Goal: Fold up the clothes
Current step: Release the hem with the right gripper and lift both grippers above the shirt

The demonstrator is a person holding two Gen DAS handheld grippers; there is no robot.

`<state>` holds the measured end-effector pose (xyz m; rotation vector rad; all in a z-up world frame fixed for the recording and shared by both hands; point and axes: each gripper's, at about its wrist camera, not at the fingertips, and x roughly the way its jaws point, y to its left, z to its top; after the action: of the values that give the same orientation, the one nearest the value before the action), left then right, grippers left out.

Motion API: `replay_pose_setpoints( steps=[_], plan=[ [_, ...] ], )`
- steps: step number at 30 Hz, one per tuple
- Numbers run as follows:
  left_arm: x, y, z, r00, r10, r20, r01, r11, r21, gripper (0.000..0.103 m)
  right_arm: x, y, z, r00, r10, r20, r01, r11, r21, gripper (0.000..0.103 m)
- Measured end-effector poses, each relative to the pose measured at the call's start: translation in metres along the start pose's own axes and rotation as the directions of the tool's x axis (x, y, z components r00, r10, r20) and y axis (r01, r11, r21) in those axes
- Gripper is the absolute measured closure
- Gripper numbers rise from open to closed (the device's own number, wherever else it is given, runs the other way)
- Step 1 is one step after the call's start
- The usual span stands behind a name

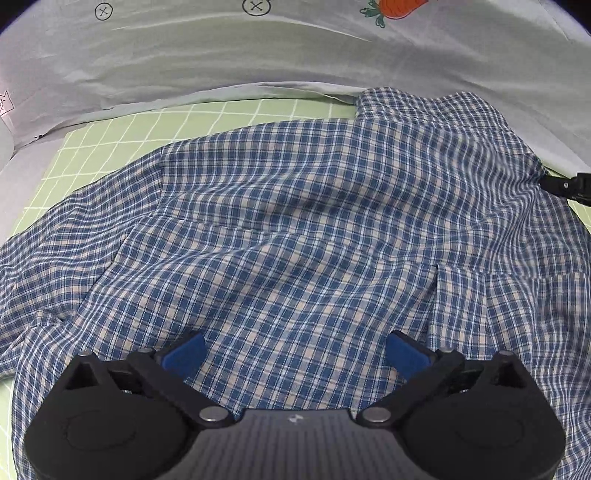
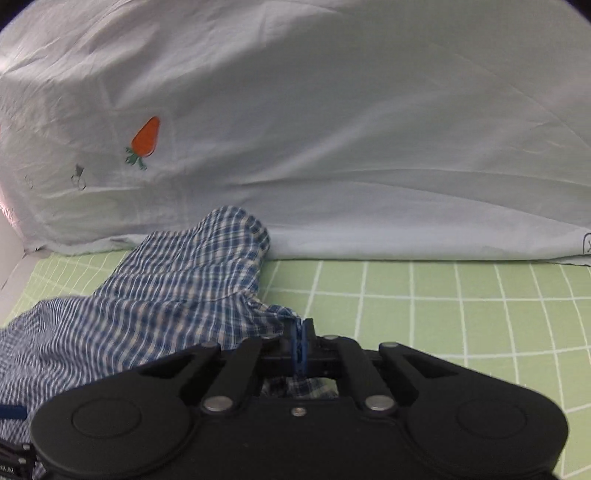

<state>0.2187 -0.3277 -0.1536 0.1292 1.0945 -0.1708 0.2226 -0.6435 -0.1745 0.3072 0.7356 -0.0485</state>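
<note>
**Shirt spread out, right fingers pinching its edge**

The blue-and-white checked shirt (image 1: 295, 229) lies rumpled across the green surface (image 1: 122, 133) with its white grid lines, covering most of what my left camera sees. Its collar sits at the far end, close to the pale sheet (image 1: 258, 55) draped behind the surface; that sheet carries a printed orange carrot (image 1: 399, 7) and small circled crosses.

My left gripper (image 1: 295, 354) hangs over the body of the shirt with its blue-padded fingers (image 1: 186, 350) spread wide apart, nothing between them but the cloth lying below.

My right gripper (image 2: 300, 343) has its fingers (image 2: 293, 345) pressed together on a bunched bit of the shirt's edge, and the fabric fans out to the left from that pinch, with a fold rising against the sheet. From the left camera, the right gripper shows as a dark tip at the far right edge, where the cloth gathers into tight wrinkles. To the right of the pinch the green surface lies bare up to the sheet's hem.
</note>
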Motion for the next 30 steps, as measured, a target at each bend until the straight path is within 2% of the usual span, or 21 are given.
replay_pose_setpoints(
  steps=[2,4,5,6,8,12,17,18,21,24,25,30],
  plan=[
    [0.001,-0.001,0.000,1.000,0.000,0.006,0.000,1.000,-0.003,0.000,0.008,-0.002,0.002,1.000,0.006,0.009,-0.006,1.000,-0.020,0.100],
    [0.001,-0.001,0.001,1.000,0.002,0.011,-0.002,1.000,-0.008,0.000,0.012,0.006,-0.002,0.999,-0.049,0.006,0.050,0.996,-0.071,0.095],
    [0.000,-0.001,0.000,1.000,0.003,0.012,-0.003,1.000,-0.010,0.000,0.008,0.011,-0.004,0.995,-0.102,0.021,0.104,0.991,-0.088,0.081],
    [0.000,-0.001,0.000,1.000,0.004,0.015,-0.004,1.000,-0.013,0.000,0.004,0.016,-0.007,0.987,-0.154,0.038,0.157,0.982,-0.104,0.058],
    [-0.001,-0.001,0.000,1.000,0.006,0.019,-0.005,1.000,-0.016,0.000,-0.017,0.024,-0.016,0.965,-0.235,0.114,0.249,0.960,-0.124,0.039],
    [0.000,-0.002,0.001,1.000,0.017,0.014,-0.016,0.999,-0.036,0.000,-0.069,0.031,-0.052,0.924,-0.327,0.199,0.349,0.933,-0.084,0.027],
    [-0.010,-0.005,0.001,1.000,0.014,0.018,-0.013,0.999,-0.035,0.003,-0.117,-0.001,-0.105,0.901,-0.419,0.115,0.412,0.908,0.077,0.026],
    [-0.014,-0.006,0.001,1.000,0.014,0.027,-0.013,1.000,-0.026,0.003,-0.128,-0.010,-0.115,0.890,-0.446,0.098,0.435,0.893,0.112,0.026],
    [-0.026,-0.011,0.000,0.999,0.012,0.043,-0.012,1.000,-0.006,0.003,-0.164,-0.045,-0.143,0.821,-0.569,0.041,0.547,0.806,0.224,0.023],
    [-0.036,-0.016,-0.002,0.999,0.009,0.047,-0.009,1.000,0.003,0.003,-0.193,-0.082,-0.174,0.714,-0.700,-0.039,0.680,0.678,0.280,0.019],
    [-0.037,-0.017,-0.004,0.999,0.006,0.042,-0.006,1.000,0.003,0.003,-0.204,-0.094,-0.183,0.692,-0.719,-0.063,0.699,0.645,0.310,0.019],
    [-0.048,-0.029,-0.017,0.999,-0.009,0.034,0.009,1.000,0.024,0.003,-0.258,-0.143,-0.223,0.621,-0.774,-0.126,0.716,0.495,0.493,0.017]
  ],
)
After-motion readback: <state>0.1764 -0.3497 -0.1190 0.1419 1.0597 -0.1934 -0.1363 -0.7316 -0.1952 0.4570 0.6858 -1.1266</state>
